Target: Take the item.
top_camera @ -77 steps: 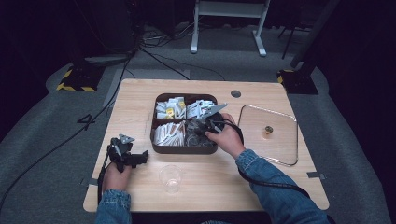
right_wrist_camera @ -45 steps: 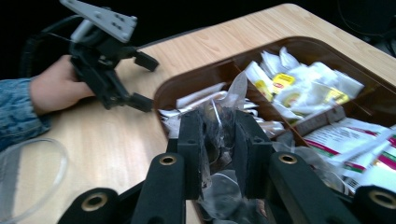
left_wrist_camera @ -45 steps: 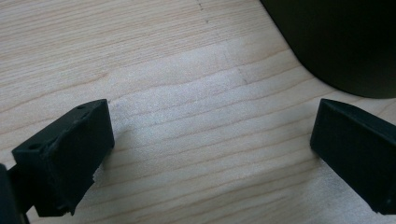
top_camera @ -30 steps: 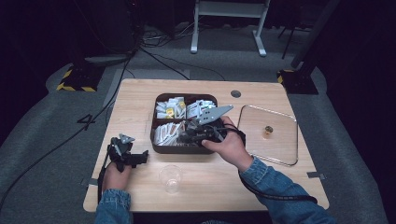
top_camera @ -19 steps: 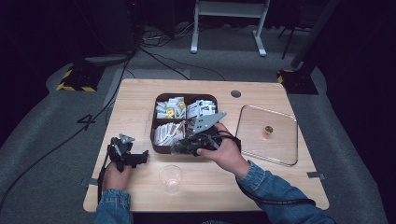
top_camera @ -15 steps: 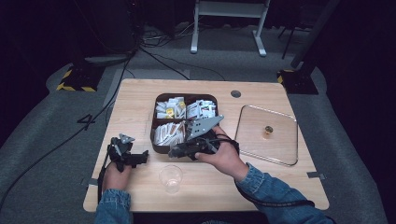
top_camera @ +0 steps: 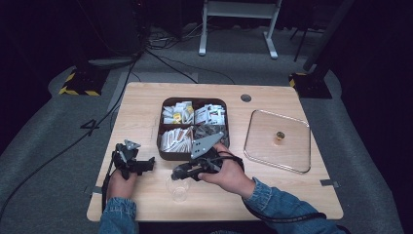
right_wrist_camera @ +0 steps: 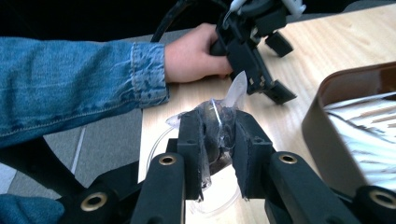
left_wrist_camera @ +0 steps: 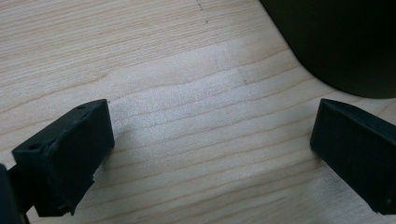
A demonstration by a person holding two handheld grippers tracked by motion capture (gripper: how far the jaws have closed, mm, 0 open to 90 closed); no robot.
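Since the earlier high views the right gripper [top_camera: 181,173] has come away from the brown compartment tray [top_camera: 165,155] toward the person's side, and now hangs just over the clear plastic cup [top_camera: 178,189] near the table's front edge; the left gripper [top_camera: 146,165] has kept its place at the left of the tray.

No writing on the packets in the tray can be read at this size.

The right gripper view shows what the high view cannot: the right gripper's jaws are clenched on a small clear wrapped packet [right_wrist_camera: 218,126] with something dark inside, the cup's rim just beneath; the left hand [right_wrist_camera: 192,52] lies farther off. The left gripper view shows its jaws spread wide over bare wooden table [left_wrist_camera: 196,126], nothing between them, the tray's dark corner beyond.
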